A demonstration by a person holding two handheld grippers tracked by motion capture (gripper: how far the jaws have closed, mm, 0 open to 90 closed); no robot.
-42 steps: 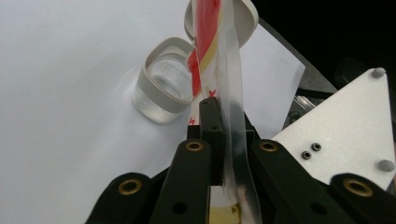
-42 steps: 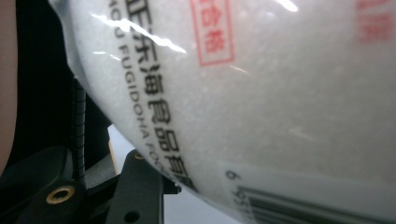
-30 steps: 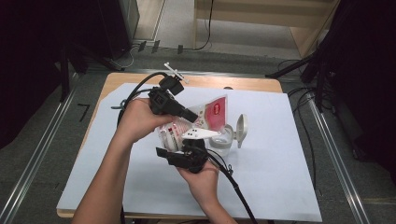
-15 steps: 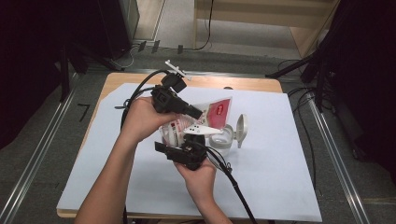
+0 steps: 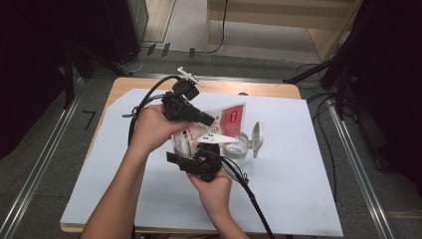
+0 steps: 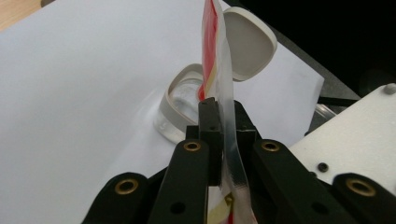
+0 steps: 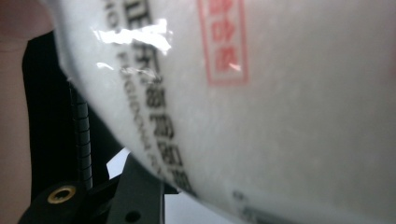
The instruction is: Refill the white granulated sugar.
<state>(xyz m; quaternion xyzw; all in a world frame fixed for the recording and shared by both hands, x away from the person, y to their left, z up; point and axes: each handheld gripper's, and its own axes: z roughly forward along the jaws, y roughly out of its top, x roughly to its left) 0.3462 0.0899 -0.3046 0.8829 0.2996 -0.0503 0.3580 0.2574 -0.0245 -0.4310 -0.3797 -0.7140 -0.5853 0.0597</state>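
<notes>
Item: soft plastic pouch (image 5: 209, 130), white granular fill, red printed top, black lettering on the side. Held off the table (image 5: 298, 199), mid-scene, tilted over an open clear jar (image 5: 238, 147) with hinged lid (image 5: 258, 138) flipped up to the right.

Left hand-held gripper (image 6: 223, 122): clenched flat on the pouch's thin sealed edge. Right hand-held gripper (image 5: 209, 149): grasping the bulging lower body of the pouch, jaws partway apart around it.

Handling, judged: light to moderate weight, limp, shifting contents; glossy film likely slippery; sags wherever unsupported. Best holds: flat seam for a firm pinch, full belly for support from below. Squeezing the belly hard risks a sudden spill past the jar's mouth.
</notes>
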